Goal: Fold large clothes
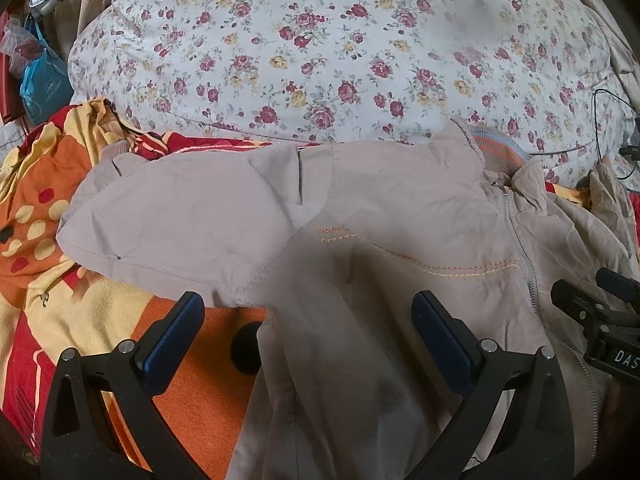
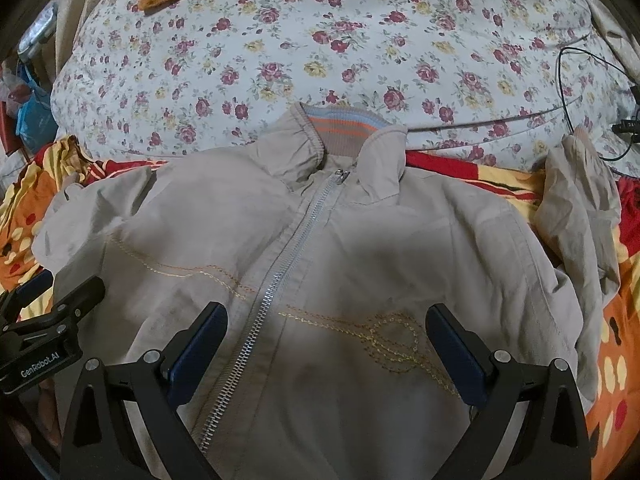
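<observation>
The jacket (image 2: 320, 260) lies face up on a bed, spread over an orange, red and yellow blanket (image 1: 44, 216), its collar touching a floral quilt (image 2: 320, 48) bunched behind it. It is beige, with a silver zipper (image 2: 280, 264) closed up to the collar (image 2: 344, 128), whose inner band is striped blue and orange. Yellow stitching curls across the chest. One sleeve (image 1: 172, 216) is stretched out flat to the side over the blanket; the other sleeve (image 2: 580, 208) lies crumpled in a heap at the opposite edge.

The left gripper (image 1: 308, 336) hangs above the jacket just below the armpit of the flat sleeve, its blue-padded fingers (image 1: 176, 340) spread wide with nothing between them. The right gripper (image 2: 324, 352) hangs over the chest beside the zipper, fingers (image 2: 460, 356) equally wide and empty. Whether either touches the cloth is hard to judge from these angles. Each gripper shows at the edge of the other's view.

A black cable (image 2: 572, 92) trails over the quilt on one side. A blue bag (image 1: 42, 80) hangs beyond the bed on the other.
</observation>
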